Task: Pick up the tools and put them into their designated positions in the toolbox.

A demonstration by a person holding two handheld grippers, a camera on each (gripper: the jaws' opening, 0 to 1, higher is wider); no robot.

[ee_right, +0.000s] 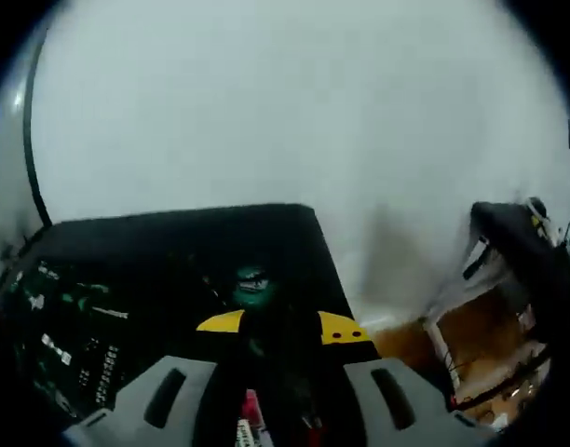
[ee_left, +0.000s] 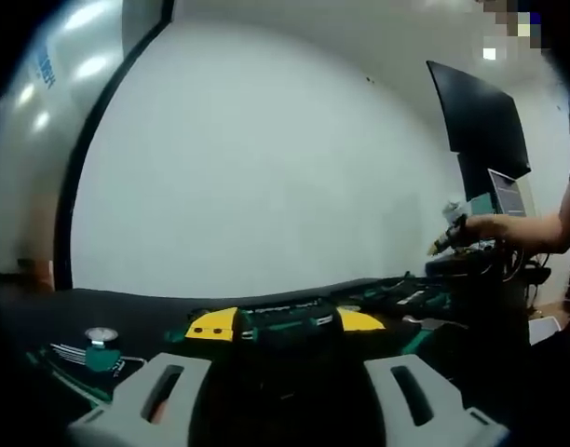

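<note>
My left gripper (ee_left: 287, 324) shows two grey jaws with yellow fingertips (ee_left: 215, 324). A dark green and black tool (ee_left: 285, 331) with white lettering fills the gap between them, and the jaws are shut on it. It hovers low over the black table. The open toolbox (ee_left: 406, 293) lies to the right, and a green tool with a silver cap (ee_left: 101, 349) rests at left. My right gripper (ee_right: 280, 326) is above the black table, with a green round part (ee_right: 252, 284) just beyond its yellow fingertips (ee_right: 341, 328). Something dark with a red patch (ee_right: 251, 410) sits low between its jaws. The toolbox tray (ee_right: 52, 349) of small sockets lies to its left.
A person's arm (ee_left: 536, 228) reaches in at the far right, holding a small item (ee_left: 448, 237) in front of a black monitor (ee_left: 476, 116). A white wall stands behind the table. In the right gripper view the table's edge (ee_right: 336, 270) drops to a brown floor (ee_right: 471, 345) beside dark furniture (ee_right: 518, 242).
</note>
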